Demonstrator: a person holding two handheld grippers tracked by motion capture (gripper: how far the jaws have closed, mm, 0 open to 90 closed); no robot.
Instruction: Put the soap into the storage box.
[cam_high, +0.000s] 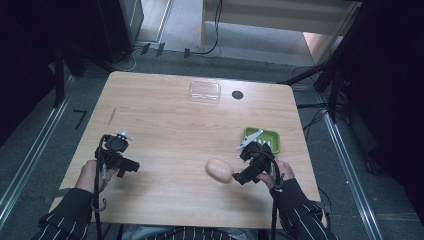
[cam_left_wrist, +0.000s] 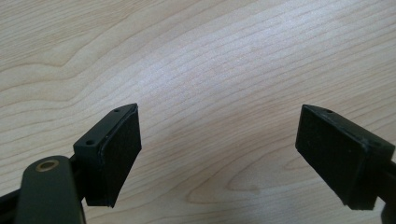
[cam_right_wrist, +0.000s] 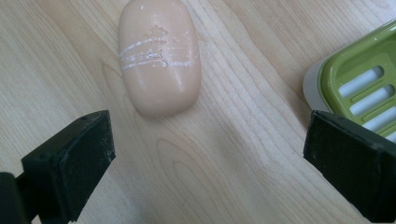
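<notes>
A peach bar of soap (cam_high: 220, 170) (cam_right_wrist: 160, 58) with white scratch marks lies flat on the wooden table (cam_high: 165, 125), near the front right. A green slotted soap dish (cam_high: 262, 139) (cam_right_wrist: 362, 88) sits just behind and to the right of it. My right gripper (cam_high: 240, 177) (cam_right_wrist: 208, 170) is open just right of the soap, jaws wide and empty, soap ahead of the left jaw, dish edge by the right jaw. My left gripper (cam_high: 132, 166) (cam_left_wrist: 219, 158) is open over bare wood at the front left, holding nothing.
A clear plastic lid or tray (cam_high: 205, 92) lies at the back middle of the table, with a small dark round disc (cam_high: 237, 94) to its right. Cables and metal rails run along the floor around the table.
</notes>
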